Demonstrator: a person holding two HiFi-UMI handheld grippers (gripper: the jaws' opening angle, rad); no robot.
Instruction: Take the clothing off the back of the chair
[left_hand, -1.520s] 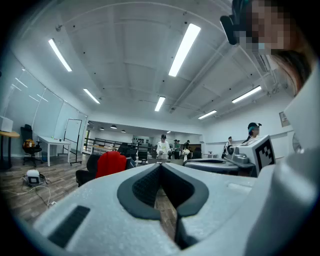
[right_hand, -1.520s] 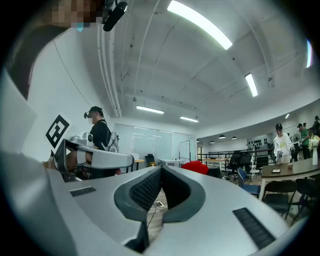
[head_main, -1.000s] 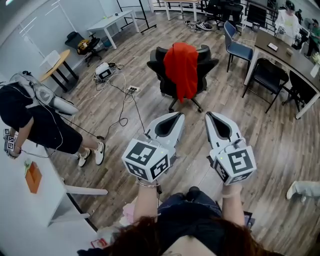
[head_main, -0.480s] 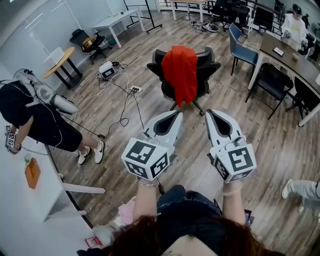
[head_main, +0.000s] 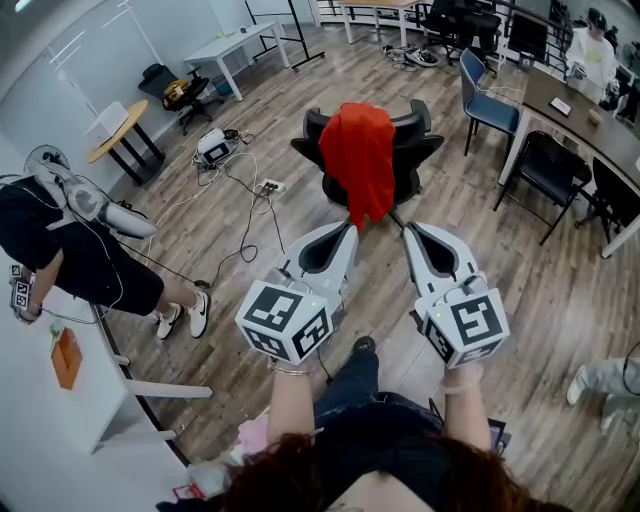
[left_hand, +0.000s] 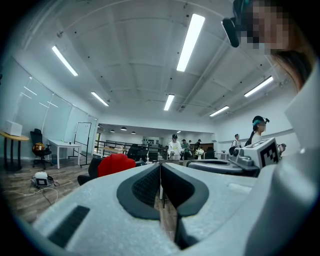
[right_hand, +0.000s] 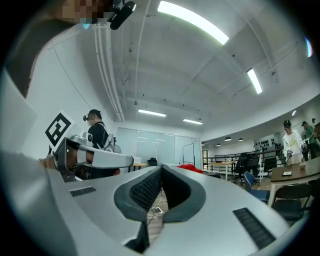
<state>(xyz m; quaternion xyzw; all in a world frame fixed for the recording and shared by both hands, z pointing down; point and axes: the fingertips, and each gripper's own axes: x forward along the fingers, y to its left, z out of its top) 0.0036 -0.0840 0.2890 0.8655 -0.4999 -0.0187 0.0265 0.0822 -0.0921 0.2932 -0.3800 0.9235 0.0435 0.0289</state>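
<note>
A red garment (head_main: 359, 160) hangs over the back of a black office chair (head_main: 416, 148) in the middle of the room. In the left gripper view the garment (left_hand: 116, 164) shows left of centre, still some way off. My left gripper (head_main: 349, 229) is shut and empty, its tip just short of the garment's lower hem in the head view. My right gripper (head_main: 409, 230) is shut too, level beside the left, pointing at the chair's base. The right gripper view shows only a sliver of the red garment (right_hand: 190, 168) over the jaws.
A person in black (head_main: 70, 250) stands at the left by a white table (head_main: 60, 400). Cables and a power strip (head_main: 268, 186) lie on the wood floor left of the chair. A blue chair (head_main: 482, 95), a black chair (head_main: 545, 165) and a long desk (head_main: 590, 115) stand at the right.
Both grippers have advanced toward the chair, which now sits closer in the head view. Their jaws stay shut.
</note>
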